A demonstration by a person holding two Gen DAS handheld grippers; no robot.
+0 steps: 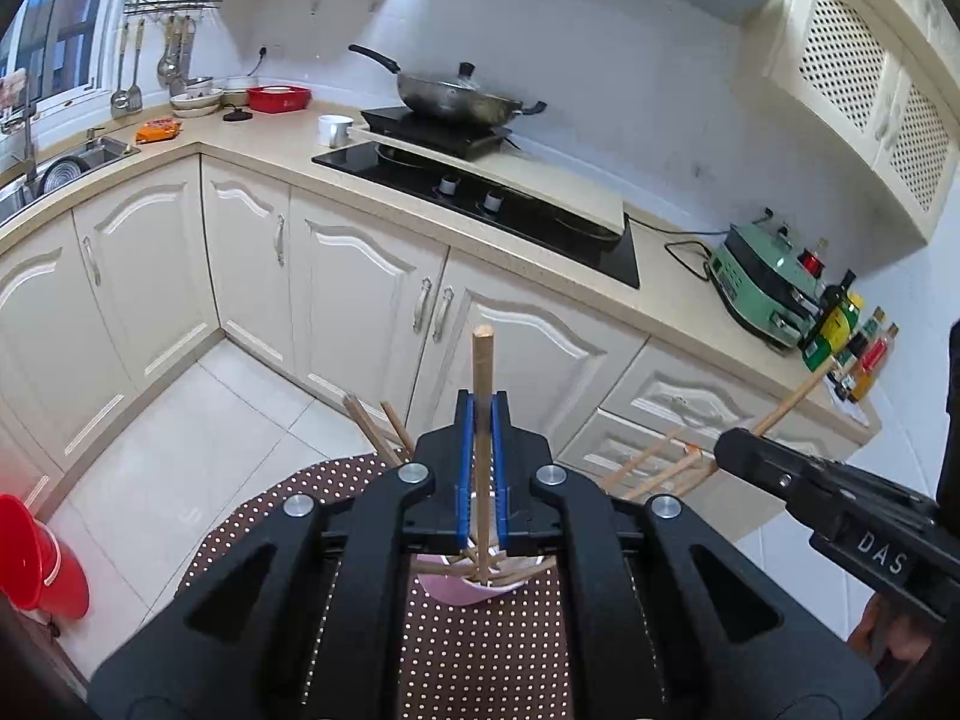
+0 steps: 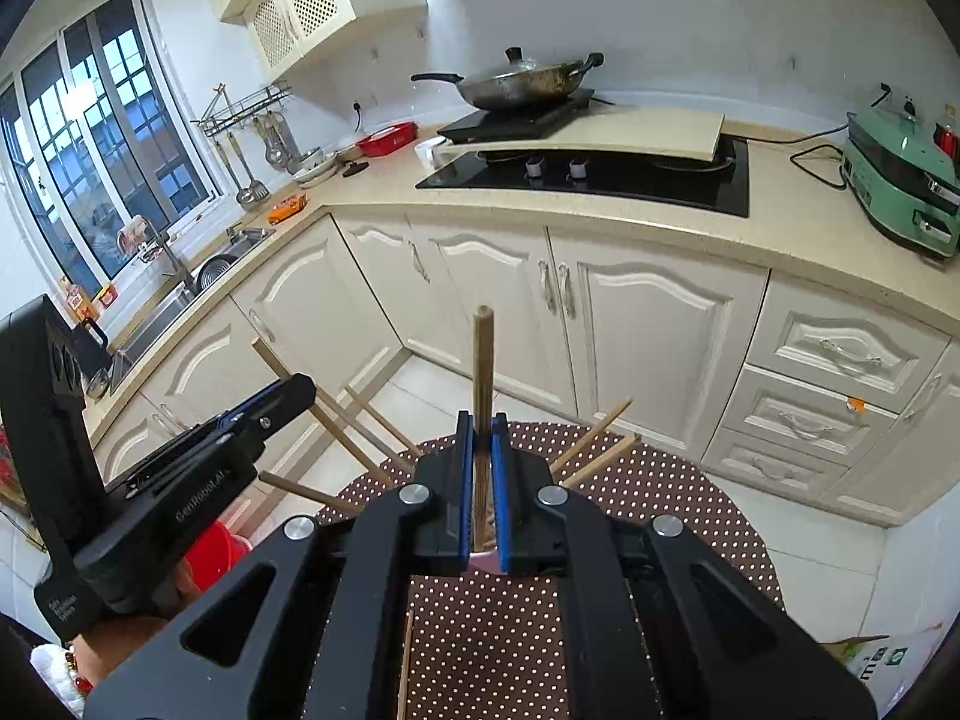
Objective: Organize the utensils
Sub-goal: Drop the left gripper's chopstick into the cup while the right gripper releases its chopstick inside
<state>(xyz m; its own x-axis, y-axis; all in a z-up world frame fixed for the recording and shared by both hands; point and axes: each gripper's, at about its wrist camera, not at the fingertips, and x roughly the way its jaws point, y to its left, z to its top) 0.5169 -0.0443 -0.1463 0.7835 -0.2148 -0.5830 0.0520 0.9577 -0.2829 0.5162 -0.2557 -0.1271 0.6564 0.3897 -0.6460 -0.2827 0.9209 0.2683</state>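
A pink cup [image 1: 474,585] stands on the dotted table [image 1: 480,660] and holds a bundle of wooden chopsticks [image 1: 648,468] that fan outward over its rim. The left gripper [image 1: 482,420] is clamped on one chopstick [image 1: 482,372], which stands upright between its blue pads [image 1: 461,468] with its lower end in the cup. The right gripper [image 2: 482,438] pinches another chopstick [image 2: 482,360] the same way, upright above the cup [image 2: 483,561].
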